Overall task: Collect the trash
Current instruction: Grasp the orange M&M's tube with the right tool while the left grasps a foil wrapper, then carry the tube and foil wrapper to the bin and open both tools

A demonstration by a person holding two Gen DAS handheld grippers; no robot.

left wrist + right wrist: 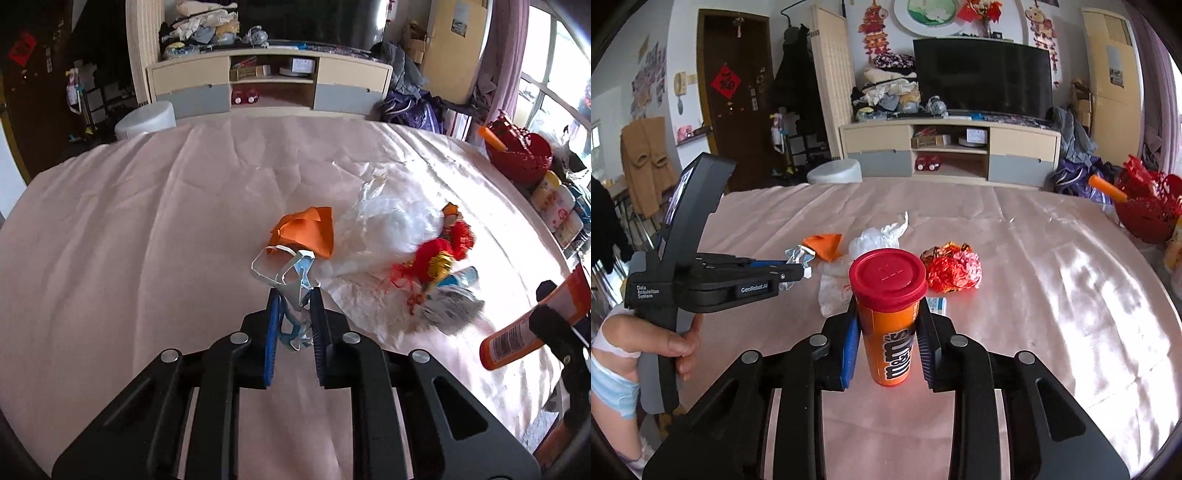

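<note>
My left gripper [295, 291] is shut on a crumpled light-blue and white face mask [286, 271], whose loops stick out past the fingertips. From the right wrist view the same left gripper [807, 271] pinches that mask [798, 254] just above the pink cloth. My right gripper [888, 299] is shut on an orange candy tube [892, 343] with a red lid, held upright between the blue pads. Trash lies ahead on the cloth: an orange folded paper [306, 232], a clear plastic bag [391, 225], red and gold crumpled foil [951, 269], and a white tissue [882, 236].
A pink cloth [129, 221] covers the table. A red basket [517, 151] and bottles [554, 206] stand at the right edge. A TV cabinet [949, 151] and a white stool [834, 171] lie beyond the table. A person's hand [676, 343] holds the left gripper's handle.
</note>
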